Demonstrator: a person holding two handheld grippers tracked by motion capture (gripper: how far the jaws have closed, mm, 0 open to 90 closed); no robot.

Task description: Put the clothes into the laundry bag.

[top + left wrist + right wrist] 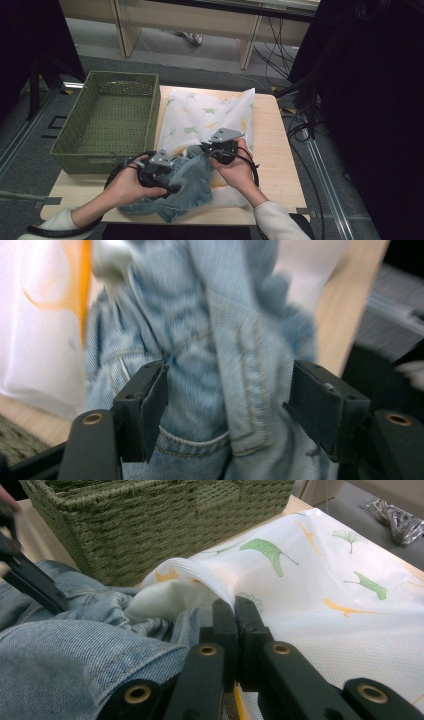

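Sitting at the far left of the table (272,150), the green woven basket (107,120) stands with its near wall just beyond the person's left hand (127,186). That hand holds the left tool (172,181) low over the crumpled jeans (187,192), which lie bunched at the table's near edge, partly on the bag (200,120) and partly on bare wood. In the left gripper view the two black jaws stand apart with a fold of denim (220,375) and a pocket seam between them; the left pad looks to brush the cloth, the right pad stands clear of it, so this tool is released, not clamping. To the right, the white bag printed with green and orange leaves spreads over the middle of the table, its far corners reaching toward the back edge and its left side just beside the basket. The right hand (237,167) holds the right tool (205,148) at the bag's near, open end. In the right gripper view its jaws are clenched together on the ribbed white rim of the bag (200,577), lifting that rim, with the jeans (75,650) lying against the opening just left of the jaws.
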